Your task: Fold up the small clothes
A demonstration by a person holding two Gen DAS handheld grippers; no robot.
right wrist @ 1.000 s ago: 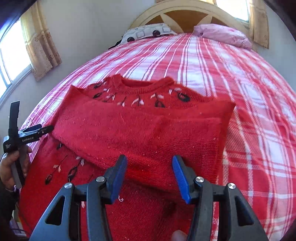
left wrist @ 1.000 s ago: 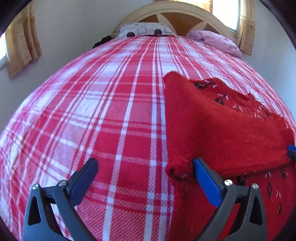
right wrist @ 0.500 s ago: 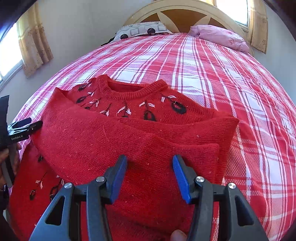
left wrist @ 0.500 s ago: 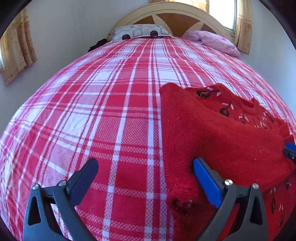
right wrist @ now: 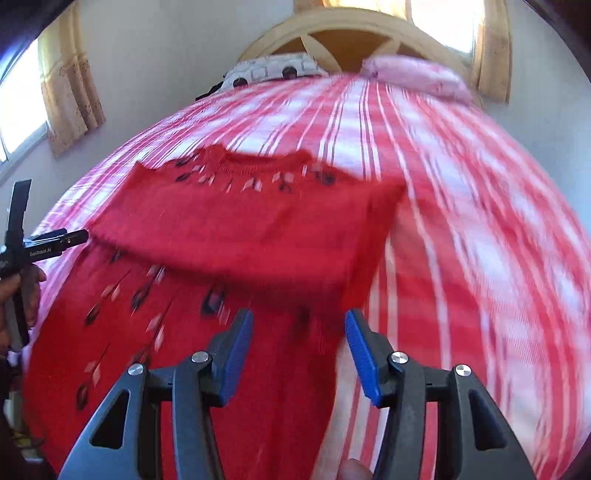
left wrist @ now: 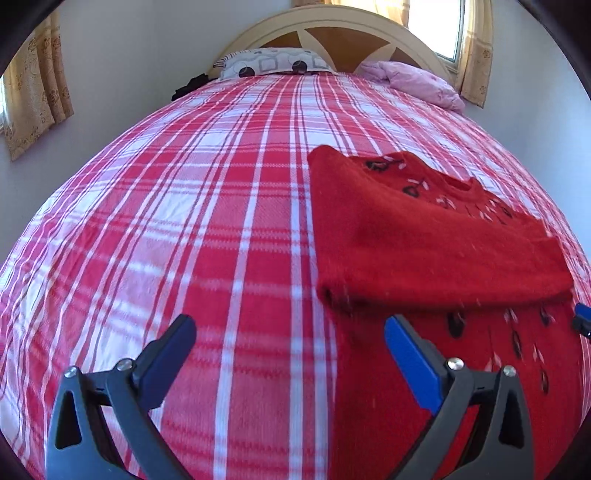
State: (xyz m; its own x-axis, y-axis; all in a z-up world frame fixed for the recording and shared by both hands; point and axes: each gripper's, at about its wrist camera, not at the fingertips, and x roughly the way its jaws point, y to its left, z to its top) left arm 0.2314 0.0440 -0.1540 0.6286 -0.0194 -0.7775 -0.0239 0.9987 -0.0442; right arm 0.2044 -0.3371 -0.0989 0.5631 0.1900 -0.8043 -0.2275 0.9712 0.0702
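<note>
Jaws first: my right gripper stands about half open with nothing between the pads, hanging over the lower body of the red knitted sweater near its right edge. My left gripper is spread wide and empty too, its right finger over the sweater's left edge and its left finger over bare bedspread. I read both as free so that they can take the hem at its two corners for the next fold.

The sweater lies flat on the red-and-white plaid bedspread, neckline toward 12 o'clock. Both sleeves appear folded across the chest as a thick band, though the right view is smeared and I can't vouch for every layer. Below that band the patterned body is still unfolded.

Farther off, at 12 o'clock, a patterned pillow and a pink pillow rest against the arched headboard.
</note>
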